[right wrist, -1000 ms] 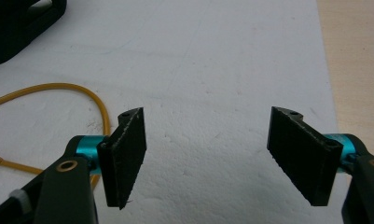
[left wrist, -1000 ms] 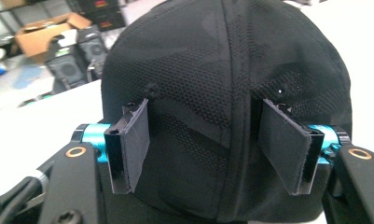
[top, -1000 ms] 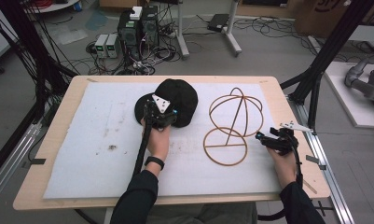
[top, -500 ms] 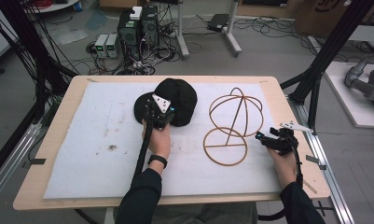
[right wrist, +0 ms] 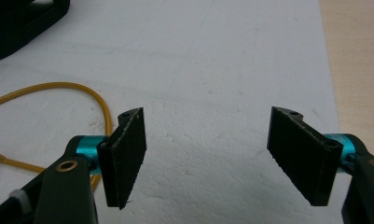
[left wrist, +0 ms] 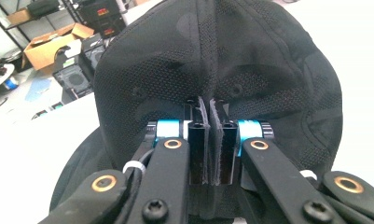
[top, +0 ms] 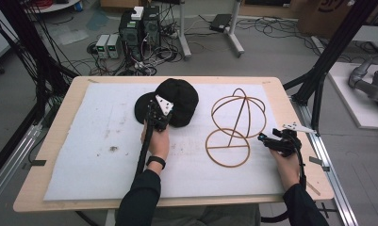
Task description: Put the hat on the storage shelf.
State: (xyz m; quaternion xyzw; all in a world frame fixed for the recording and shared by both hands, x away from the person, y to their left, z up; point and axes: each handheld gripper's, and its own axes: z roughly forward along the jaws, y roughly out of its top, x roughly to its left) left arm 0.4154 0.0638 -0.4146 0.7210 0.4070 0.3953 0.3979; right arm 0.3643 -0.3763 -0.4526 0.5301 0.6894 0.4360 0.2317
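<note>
A black cap (top: 179,99) lies on the white foam mat (top: 83,150), left of centre. My left gripper (top: 154,113) is at the cap's near edge and is shut on it. In the left gripper view the two pads pinch a fold of the cap (left wrist: 212,60) fabric at my left gripper (left wrist: 208,109). A gold wire hat stand (top: 238,113), a sphere frame on a ring base (top: 227,147), stands to the right. My right gripper (top: 267,140) rests open just right of that ring. Nothing lies between the pads of my right gripper (right wrist: 208,123), and the wire ring (right wrist: 98,100) curves past its left pad.
The mat covers most of a wooden table (top: 295,117), with bare wood along the right edge (right wrist: 357,60). A dark object (right wrist: 21,23) sits at the top left corner of the right gripper view. Computers and cables (top: 139,33) lie on the floor beyond the table.
</note>
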